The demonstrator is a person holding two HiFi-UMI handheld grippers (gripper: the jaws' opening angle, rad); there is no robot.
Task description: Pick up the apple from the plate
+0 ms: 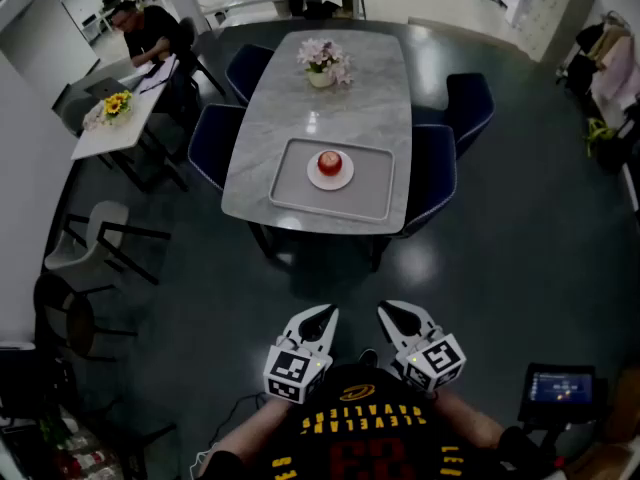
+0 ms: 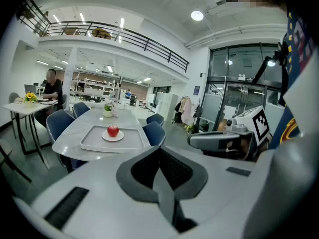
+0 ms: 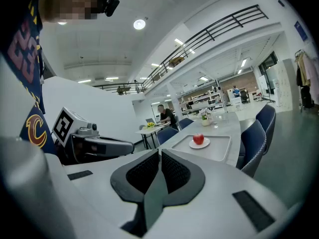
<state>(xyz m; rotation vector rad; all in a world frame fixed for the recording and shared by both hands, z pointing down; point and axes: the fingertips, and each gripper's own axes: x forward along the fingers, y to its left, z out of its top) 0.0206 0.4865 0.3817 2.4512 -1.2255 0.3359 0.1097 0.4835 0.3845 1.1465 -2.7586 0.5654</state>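
Observation:
A red apple [image 1: 330,162] sits on a small white plate [image 1: 331,179], which rests in a grey tray [image 1: 376,190] at the near end of a long grey table [image 1: 340,88]. Both grippers are held close to the person's chest, well short of the table. The left gripper [image 1: 326,312] and right gripper [image 1: 386,310] are shut and hold nothing. In the left gripper view the apple [image 2: 113,130] lies far ahead, beyond the shut left gripper [image 2: 159,149]. The right gripper view shows the apple [image 3: 198,139] far past the shut right gripper [image 3: 160,151].
Dark blue chairs [image 1: 434,173] stand along both sides of the table, and a flower pot [image 1: 322,64] sits at its far end. A person [image 1: 148,30] sits at a white side table [image 1: 110,118] to the left. A small screen [image 1: 560,388] stands at lower right.

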